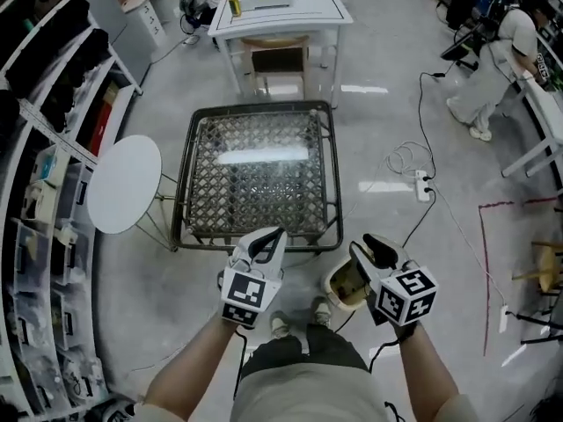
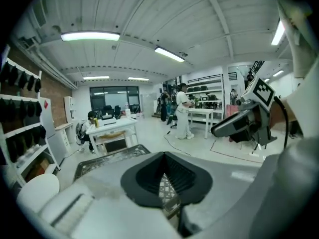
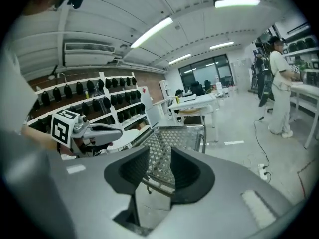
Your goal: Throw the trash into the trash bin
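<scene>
Near the lattice counter (image 1: 255, 106), the left gripper (image 2: 163, 156) fingers were clenched empty, the right gripper (image 3: 159, 158) fingers released; disposal was judged outstanding.

I log: floor (image 1: 387, 130) smooth, glossy; low desk (image 1: 255, 178) glossy glass over woven lattice; right claw (image 3: 159, 158) pads (image 3: 188, 176) matt, ribbed.

One square glass-topped lattice table with a dark metal frame (image 1: 257, 174). Left of it stands one round white side table (image 1: 125, 183). Beyond it is one white rectangular desk (image 1: 308, 7), bearing one yellow bottle (image 1: 235, 5), with one wooden chair (image 1: 277, 57) beneath. Right of it lies one white power strip (image 1: 423, 185). On its near side are two grey marker-cube grippers: left gripper (image 1: 268, 238) and right gripper (image 1: 374, 251).
</scene>
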Demonstrator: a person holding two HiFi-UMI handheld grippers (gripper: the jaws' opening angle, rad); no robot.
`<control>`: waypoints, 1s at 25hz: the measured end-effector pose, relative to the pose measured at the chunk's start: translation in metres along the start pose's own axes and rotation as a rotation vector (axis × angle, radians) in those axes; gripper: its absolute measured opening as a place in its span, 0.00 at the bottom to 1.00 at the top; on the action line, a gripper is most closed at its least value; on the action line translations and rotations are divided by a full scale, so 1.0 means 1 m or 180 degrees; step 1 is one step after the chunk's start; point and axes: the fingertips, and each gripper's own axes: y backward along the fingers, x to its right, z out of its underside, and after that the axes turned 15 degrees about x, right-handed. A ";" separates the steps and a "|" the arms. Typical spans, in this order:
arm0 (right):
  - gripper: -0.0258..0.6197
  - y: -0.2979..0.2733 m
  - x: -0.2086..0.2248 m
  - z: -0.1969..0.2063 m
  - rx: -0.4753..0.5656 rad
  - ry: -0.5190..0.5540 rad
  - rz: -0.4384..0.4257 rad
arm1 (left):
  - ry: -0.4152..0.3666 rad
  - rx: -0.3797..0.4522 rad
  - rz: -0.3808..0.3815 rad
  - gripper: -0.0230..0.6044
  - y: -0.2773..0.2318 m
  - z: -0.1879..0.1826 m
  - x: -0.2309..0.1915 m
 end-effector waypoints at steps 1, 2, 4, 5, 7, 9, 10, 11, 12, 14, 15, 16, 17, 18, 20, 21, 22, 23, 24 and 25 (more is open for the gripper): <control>0.26 -0.004 -0.012 -0.016 0.0045 0.0053 -0.0112 | -0.0007 0.0075 -0.0074 0.04 0.008 -0.015 -0.007; 0.26 -0.008 -0.024 -0.033 0.0095 0.0102 -0.0231 | -0.0016 0.0146 -0.0143 0.04 0.016 -0.029 -0.013; 0.26 -0.010 -0.050 -0.064 0.0196 0.0212 -0.0433 | -0.0038 0.0260 -0.0240 0.04 0.034 -0.054 -0.023; 0.26 -0.009 -0.062 -0.077 0.0243 0.0279 -0.0507 | -0.0050 0.0305 -0.0272 0.04 0.043 -0.067 -0.026; 0.26 -0.007 -0.083 -0.102 0.0321 0.0417 -0.0631 | -0.0079 0.0410 -0.0331 0.04 0.062 -0.091 -0.031; 0.26 -0.008 -0.102 -0.121 0.0375 0.0541 -0.0763 | -0.0136 0.0551 -0.0391 0.04 0.079 -0.116 -0.035; 0.26 -0.009 -0.111 -0.129 0.0403 0.0587 -0.0836 | -0.0173 0.0616 -0.0425 0.04 0.087 -0.127 -0.037; 0.26 -0.010 -0.122 -0.137 0.0442 0.0616 -0.0910 | -0.0211 0.0670 -0.0467 0.04 0.096 -0.137 -0.040; 0.26 -0.010 -0.133 -0.144 0.0490 0.0630 -0.0983 | -0.0250 0.0714 -0.0519 0.04 0.106 -0.146 -0.044; 0.25 -0.010 -0.153 -0.159 0.0595 0.0638 -0.1100 | -0.0315 0.0780 -0.0651 0.04 0.126 -0.162 -0.053; 0.25 -0.009 -0.162 -0.167 0.0644 0.0645 -0.1143 | -0.0315 0.0814 -0.0727 0.04 0.134 -0.169 -0.057; 0.25 -0.008 -0.170 -0.174 0.0689 0.0657 -0.1187 | -0.0280 0.0856 -0.0805 0.04 0.142 -0.176 -0.060; 0.25 -0.007 -0.178 -0.180 0.0731 0.0673 -0.1238 | -0.0228 0.0903 -0.0876 0.04 0.148 -0.183 -0.062; 0.25 -0.005 -0.186 -0.186 0.0770 0.0691 -0.1296 | -0.0201 0.0943 -0.0929 0.04 0.153 -0.189 -0.064; 0.25 -0.003 -0.203 -0.194 0.0836 0.0752 -0.1408 | -0.0243 0.0985 -0.0993 0.04 0.164 -0.198 -0.066; 0.24 -0.002 -0.211 -0.197 0.0869 0.0801 -0.1459 | -0.0271 0.0997 -0.1023 0.04 0.170 -0.202 -0.068; 0.24 -0.002 -0.218 -0.201 0.0906 0.0856 -0.1501 | -0.0287 0.1007 -0.1052 0.04 0.175 -0.205 -0.071; 0.23 -0.002 -0.225 -0.205 0.0950 0.0903 -0.1531 | -0.0299 0.1016 -0.1073 0.04 0.180 -0.208 -0.073; 0.22 -0.001 -0.230 -0.209 0.0998 0.0927 -0.1549 | -0.0315 0.1022 -0.1088 0.04 0.183 -0.211 -0.074; 0.19 -0.001 -0.234 -0.213 0.1045 0.0924 -0.1563 | -0.0331 0.1030 -0.1103 0.04 0.187 -0.214 -0.075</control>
